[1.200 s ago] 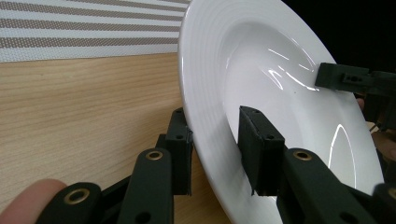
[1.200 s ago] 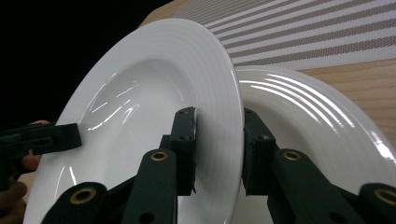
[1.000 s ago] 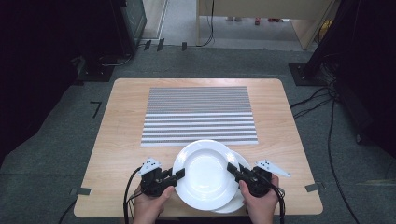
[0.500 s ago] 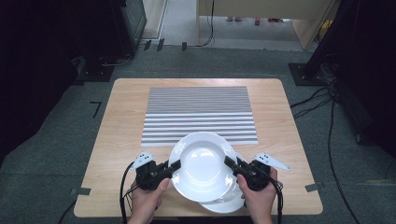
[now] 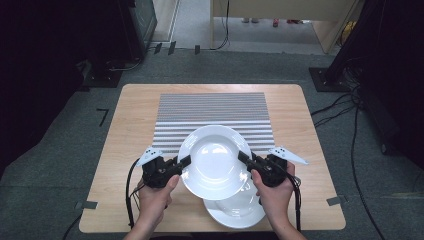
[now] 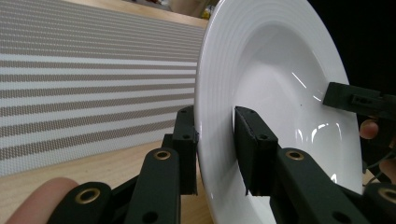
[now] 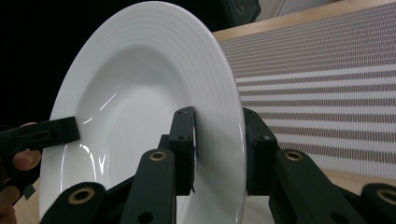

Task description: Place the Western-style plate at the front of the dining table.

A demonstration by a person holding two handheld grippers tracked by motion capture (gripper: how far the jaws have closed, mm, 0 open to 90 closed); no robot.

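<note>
A white deep plate point(image 5: 214, 161) is held above a 2nd plate point(image 5: 235, 209) at the table's near edge. The left gripper point(image 5: 183, 162) and right gripper point(image 5: 244, 158) each pinch its rim. Glazed ceramic looks rigid, slick and breakable; opposite rim grips suit it.

Left claw point(image 5: 186, 161) and right claw point(image 5: 242, 156): each hand-held, jaws clamped on opposite rims of the upper plate point(image 5: 214, 161).

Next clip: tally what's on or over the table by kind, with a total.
White plates: 2, upper plate held at opposite rims by the left gripper and right gripper, lower plate on the table
Striped mat: 1
Grippers: 2
Total: 5
</note>
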